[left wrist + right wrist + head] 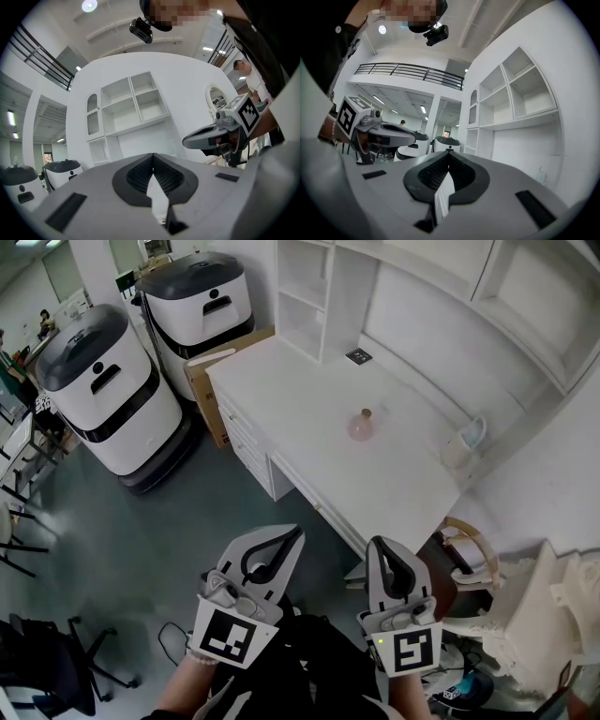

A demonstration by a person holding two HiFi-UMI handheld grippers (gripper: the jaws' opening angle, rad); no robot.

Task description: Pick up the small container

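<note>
Pink and rounded with a brownish top, the small container [361, 425] stands upright near the middle of the white desk [302, 390], with bare desktop all round it. We have both tools low in the head view, well short of the desk's front edge and well apart from the container. The left gripper [294, 533] is clenched with its ribbed pads pressed together, and its own view shows nothing caught between them. The right gripper [377, 546] is the same, with its jaws drawn tight and empty, and it is held just beside the left one at about the same height. Both point towards the desk, with their marker cubes facing up at us. On the desktop, a small dark flat item [358, 356] lies further back by the shelf unit [309, 296], and a pale blue object [473, 434] sits at the right end against the wall. Off the desk's left end we see a cardboard box [200, 381], and beyond it two white-and-grey machines [108, 395] stand on the grey floor.
</note>
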